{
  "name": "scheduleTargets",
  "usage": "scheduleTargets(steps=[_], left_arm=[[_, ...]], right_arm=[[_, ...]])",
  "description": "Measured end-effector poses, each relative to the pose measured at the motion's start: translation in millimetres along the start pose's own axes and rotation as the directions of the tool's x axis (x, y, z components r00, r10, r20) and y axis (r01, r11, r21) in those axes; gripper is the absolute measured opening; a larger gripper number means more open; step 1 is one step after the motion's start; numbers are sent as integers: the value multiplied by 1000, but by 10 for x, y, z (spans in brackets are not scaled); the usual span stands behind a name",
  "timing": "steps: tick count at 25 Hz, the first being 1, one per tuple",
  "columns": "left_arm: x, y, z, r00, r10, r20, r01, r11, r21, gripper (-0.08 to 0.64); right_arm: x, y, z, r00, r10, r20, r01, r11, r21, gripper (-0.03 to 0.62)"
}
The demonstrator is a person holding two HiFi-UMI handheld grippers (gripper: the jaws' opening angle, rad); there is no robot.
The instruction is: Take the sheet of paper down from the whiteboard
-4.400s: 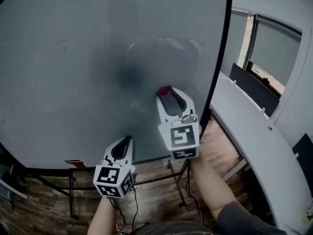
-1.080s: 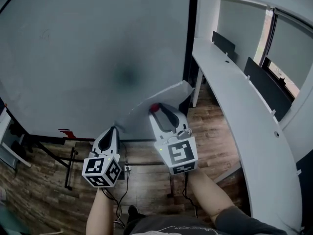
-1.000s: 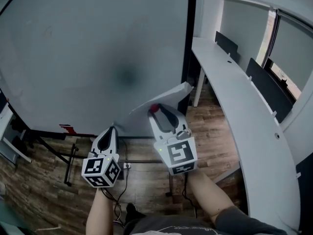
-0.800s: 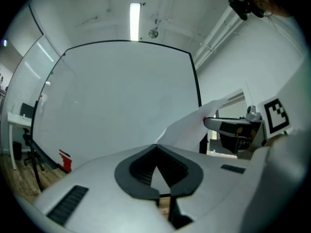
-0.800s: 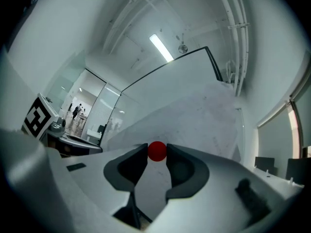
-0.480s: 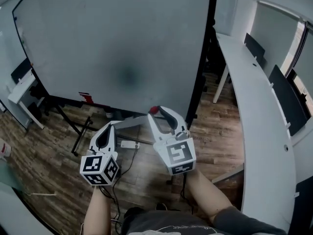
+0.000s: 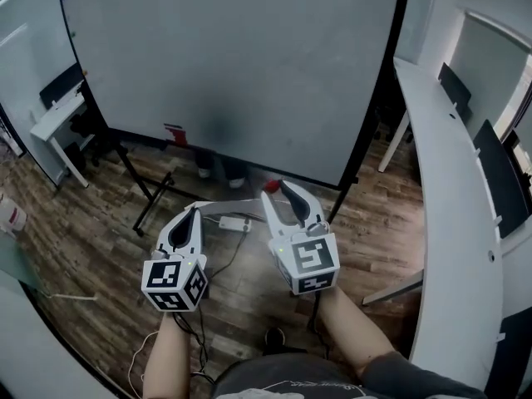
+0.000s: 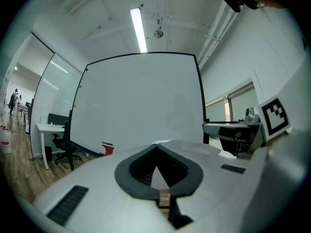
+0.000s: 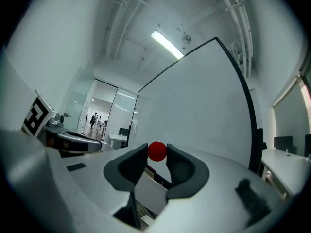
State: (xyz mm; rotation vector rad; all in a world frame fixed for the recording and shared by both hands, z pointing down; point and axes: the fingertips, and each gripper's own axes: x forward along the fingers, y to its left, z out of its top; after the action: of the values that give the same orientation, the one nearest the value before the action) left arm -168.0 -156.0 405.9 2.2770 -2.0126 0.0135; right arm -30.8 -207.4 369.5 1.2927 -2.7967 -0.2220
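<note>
The whiteboard (image 7: 241,65) stands bare ahead, some way off. The sheet of paper (image 7: 218,207) hangs level between my two grippers, off the board. My left gripper (image 7: 194,212) is shut on the sheet's left edge; in the left gripper view a white corner of the paper (image 8: 165,141) pokes out past the shut left gripper (image 8: 156,145). My right gripper (image 7: 274,188) is shut on a red round magnet (image 7: 272,186). The right gripper view shows the magnet (image 9: 157,151) pinched between the tips of the right gripper (image 9: 157,152), with the paper (image 9: 150,193) below them.
A long white counter (image 7: 449,189) curves along the right. A small white desk (image 7: 54,123) stands at the left. A red eraser (image 7: 175,133) sits at the board's lower edge. The board's black stand legs (image 7: 150,198), a power strip (image 7: 235,223) and cables lie on the wood floor.
Both grippers have drawn back from the whiteboard with the paper and the magnet. The board now looks farther away, and the sheet lies flatter between the grippers.
</note>
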Motion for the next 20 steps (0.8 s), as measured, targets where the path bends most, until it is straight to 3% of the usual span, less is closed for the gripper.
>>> scheduleTargets(steps=[11, 20], left_arm=[[-1109, 7, -328, 998, 3, -66, -3, 1000, 2, 11], [-1717, -205, -441, 997, -35, -75, 34, 999, -19, 11]], right_arm=[[-681, 933, -161, 997, 49, -58, -49, 999, 1, 127], [-1312, 1274, -107, 997, 21, -76, -22, 1000, -17, 127]])
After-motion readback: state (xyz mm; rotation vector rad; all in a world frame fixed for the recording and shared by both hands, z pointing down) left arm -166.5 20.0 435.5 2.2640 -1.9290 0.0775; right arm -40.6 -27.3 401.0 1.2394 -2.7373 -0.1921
